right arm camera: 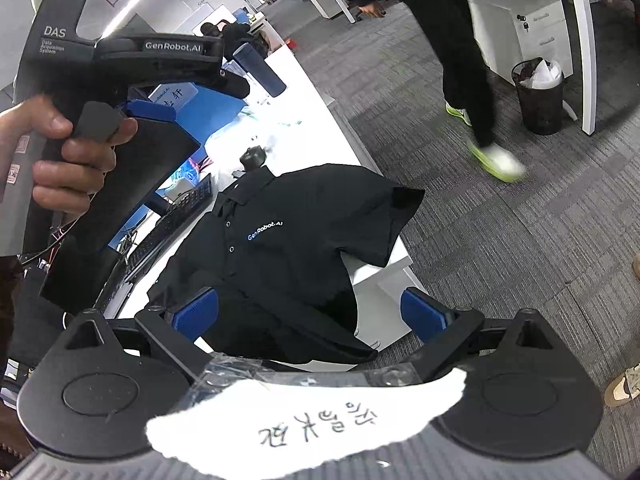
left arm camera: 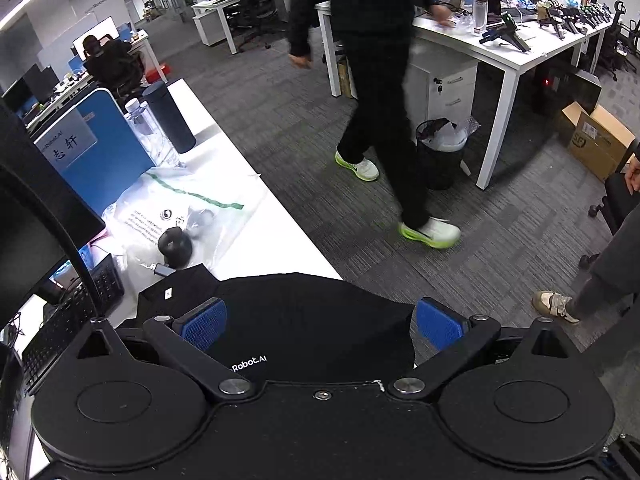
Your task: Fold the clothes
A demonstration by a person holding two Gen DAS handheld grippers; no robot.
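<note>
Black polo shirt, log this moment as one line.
black polo shirt: spread on white desk, unfolded | left gripper: open above shirt | right gripper: open

Matt black cloth polo shirt (right arm camera: pixel 304 232) lies on a smooth white desk (right arm camera: pixel 384 272) beside crinkled glossy plastic bag (left arm camera: pixel 188 208).

The left gripper (left arm camera: pixel 322 322) has its two blue fingers (left arm camera: pixel 204 324) spread wide apart, and they hold nothing. The right gripper (right arm camera: pixel 310 314) is wide open too, with its blue fingers (right arm camera: pixel 196 314) far from each other and nothing between them. The person's left hand (right arm camera: pixel 70 160) is wrapped around the handle of the left gripper (right arm camera: pixel 132 76), with one finger on the grey trigger, and it holds that gripper up high.
</note>
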